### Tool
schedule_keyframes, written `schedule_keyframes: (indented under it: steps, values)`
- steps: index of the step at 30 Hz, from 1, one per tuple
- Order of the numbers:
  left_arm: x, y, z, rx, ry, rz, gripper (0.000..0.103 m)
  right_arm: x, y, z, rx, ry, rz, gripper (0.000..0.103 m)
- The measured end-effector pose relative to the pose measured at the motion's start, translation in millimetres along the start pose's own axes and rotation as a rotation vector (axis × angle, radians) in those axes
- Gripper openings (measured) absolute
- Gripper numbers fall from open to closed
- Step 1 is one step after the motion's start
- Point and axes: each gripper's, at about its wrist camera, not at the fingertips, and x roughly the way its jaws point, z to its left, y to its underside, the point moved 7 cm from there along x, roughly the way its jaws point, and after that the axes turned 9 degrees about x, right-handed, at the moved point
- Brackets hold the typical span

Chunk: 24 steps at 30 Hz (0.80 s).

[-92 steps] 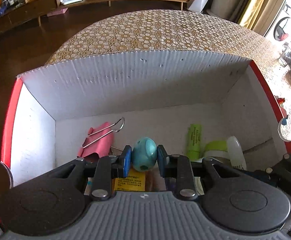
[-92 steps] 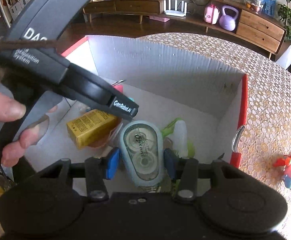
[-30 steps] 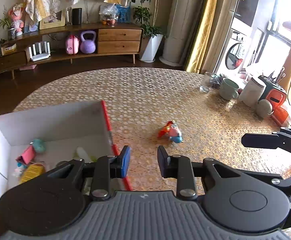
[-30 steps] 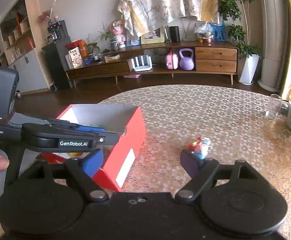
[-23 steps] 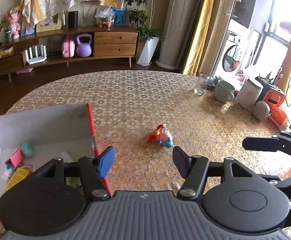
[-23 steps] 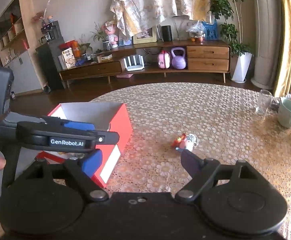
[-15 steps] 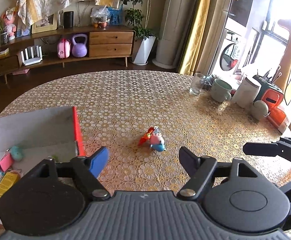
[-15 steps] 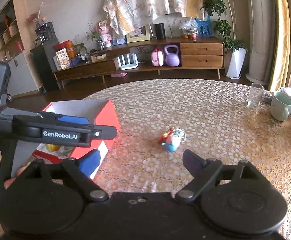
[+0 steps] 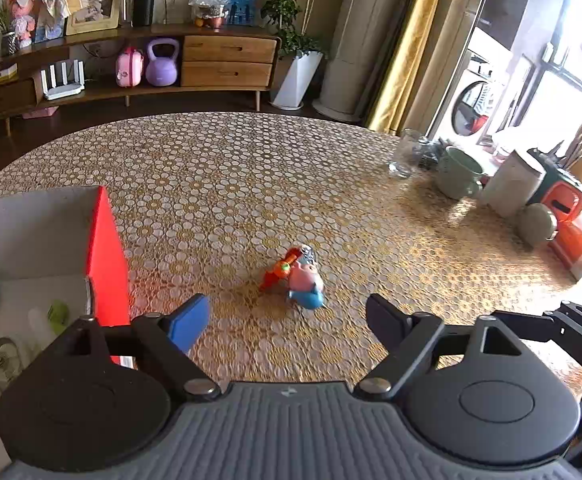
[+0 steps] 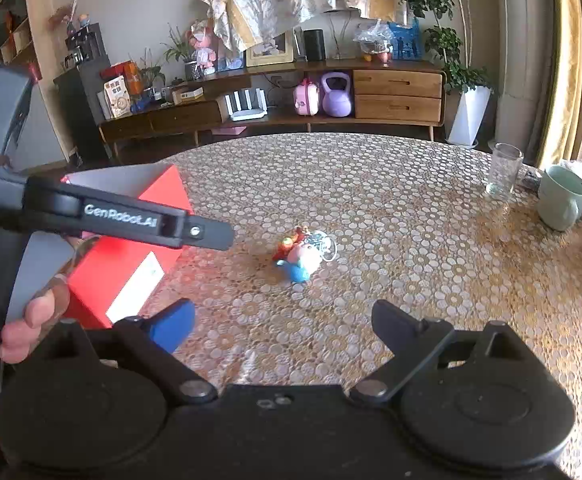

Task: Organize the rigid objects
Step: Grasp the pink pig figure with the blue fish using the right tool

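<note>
The toy figure (image 9: 303,280) is lying alone on open surface (image 9: 251,184), well apart from the red box (image 9: 105,256). My left tongs (image 9: 287,320) and right tongs (image 10: 283,322) have just been opening wide, gripping nothing.

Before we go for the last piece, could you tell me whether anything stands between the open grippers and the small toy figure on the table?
Nothing visible does. The toy figure lies alone on bare patterned tablecloth, ahead of both the left gripper and right gripper, whose jaws have just been opening with nothing between them. The red box sits off to its left.
</note>
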Motion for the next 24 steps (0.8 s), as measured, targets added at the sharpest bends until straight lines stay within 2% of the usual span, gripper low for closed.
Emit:
schedule_keyframes:
  steps: [2, 5, 12, 17, 24]
  values:
    - [11, -3, -2, 0.006, -0.027, 0.000, 0.096, 9, -1, 1, -0.009, -0.008, 0.000, 0.095]
    - [28, -5, 0, -0.001, -0.069, 0.014, 0.096, 23, -3, 1, -0.034, -0.014, -0.003, 0.095]
    - [73, -7, 17, -0.085, -0.086, 0.094, 0.096, 62, -10, 1, -0.029, -0.021, 0.014, 0.090]
    - [93, -7, 19, -0.076, -0.094, 0.123, 0.096, 91, -12, 0, -0.013, -0.011, 0.035, 0.081]
    - [106, -9, 20, -0.071, -0.099, 0.109, 0.096, 115, -10, -6, 0.015, 0.001, 0.049, 0.068]
